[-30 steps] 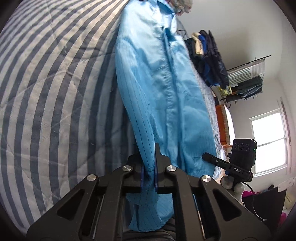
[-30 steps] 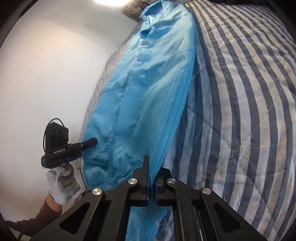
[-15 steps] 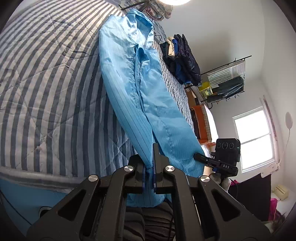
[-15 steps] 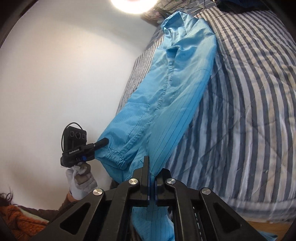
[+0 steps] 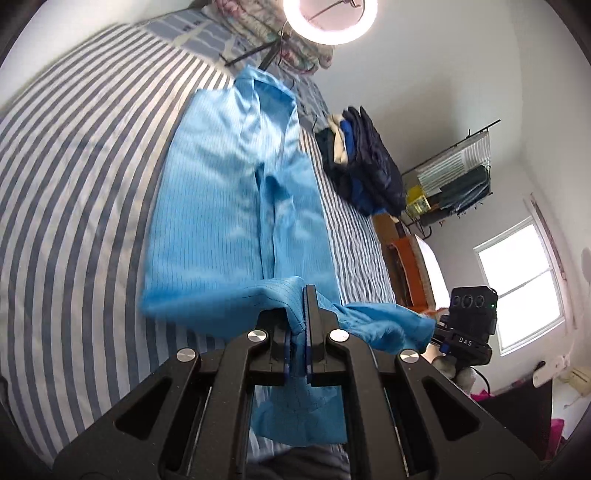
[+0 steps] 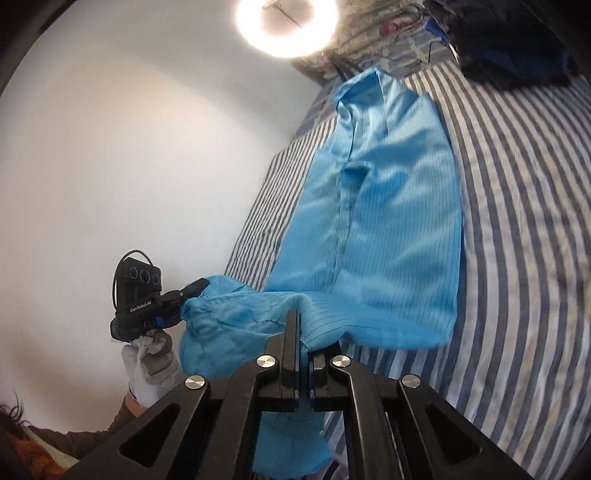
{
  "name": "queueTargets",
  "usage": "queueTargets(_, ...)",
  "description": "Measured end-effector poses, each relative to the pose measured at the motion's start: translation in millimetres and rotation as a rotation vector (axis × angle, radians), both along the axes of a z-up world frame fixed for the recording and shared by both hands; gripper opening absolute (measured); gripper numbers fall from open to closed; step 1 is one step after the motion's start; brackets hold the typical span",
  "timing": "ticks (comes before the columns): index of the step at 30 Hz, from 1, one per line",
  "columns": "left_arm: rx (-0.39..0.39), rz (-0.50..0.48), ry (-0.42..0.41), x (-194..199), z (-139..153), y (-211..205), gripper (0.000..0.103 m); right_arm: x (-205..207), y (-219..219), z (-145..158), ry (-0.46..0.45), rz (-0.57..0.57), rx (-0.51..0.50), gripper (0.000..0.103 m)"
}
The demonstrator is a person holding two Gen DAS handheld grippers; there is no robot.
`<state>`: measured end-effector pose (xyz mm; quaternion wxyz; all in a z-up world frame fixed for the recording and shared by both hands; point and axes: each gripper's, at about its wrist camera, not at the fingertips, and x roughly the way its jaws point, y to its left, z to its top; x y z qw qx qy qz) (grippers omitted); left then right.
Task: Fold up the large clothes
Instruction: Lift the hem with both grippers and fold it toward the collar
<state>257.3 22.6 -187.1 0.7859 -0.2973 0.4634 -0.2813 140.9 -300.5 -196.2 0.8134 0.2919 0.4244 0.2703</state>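
Blue garment (image 5: 229, 206), a long collared coat of shiny pin-striped cloth, lies lengthwise on the striped quilt (image 5: 74, 184) of a bed, its collar toward twelve o'clock in both wrist views and its lower end lifted clear of the quilt toward six o'clock. That raised end is the reason for both grips. The left gripper (image 5: 299, 332) is clamped tight on the hem edge, cloth pinched between its closed jaws and a loose flap hanging below them. The right gripper (image 6: 303, 343) is likewise clamped on the same lower edge, with cloth spilling down under it. In the right wrist view the left gripper appears at nine o'clock, held by a gloved hand (image 6: 151, 369), and the hem sags in a shallow curve between the two tools.

Holding two separated points on the hem keeps the edge spread wide, so the lower part can, I judge, travel as a flat panel up toward the collar instead of bunching. The upper body resting on the quilt serves as an anchor for the fold line. A dark pile of clothes (image 5: 362, 162) sits at two o'clock in the left view, well apart from the garment, and a ring lamp (image 5: 328, 18) glows at twelve o'clock. The cloth looks slippery, so a firm pinch seems wise.
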Motion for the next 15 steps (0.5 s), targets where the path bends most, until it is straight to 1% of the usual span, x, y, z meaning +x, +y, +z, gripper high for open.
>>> queueTargets(3,0.016,0.025,0.005,28.6,-5.9,-4.0,0.002,24.3,-3.4,8.3,-0.006,-0.025,-0.053,0.0)
queueTargets(5,0.03,0.042,0.015,43.1,-13.2,-4.3,0.002,43.7,-5.1,6.8,0.001,-0.039,-0.077,0.0)
queueTargets(8,0.043,0.061,0.04,58.5,-27.8,-2.5,0.002,71.0,-7.9,-0.6,0.02,-0.051,-0.12,0.0)
queueTargets(11,0.055,0.075,0.07,73.6,-46.6,-3.8,0.002,93.5,-4.1,-14.7,0.046,-0.05,-0.165,0.0)
queueTargets(15,0.104,0.09,0.097,89.0,-68.5,-8.1,0.002,118.4,-0.6,-36.7,0.091,-0.056,-0.214,0.0)
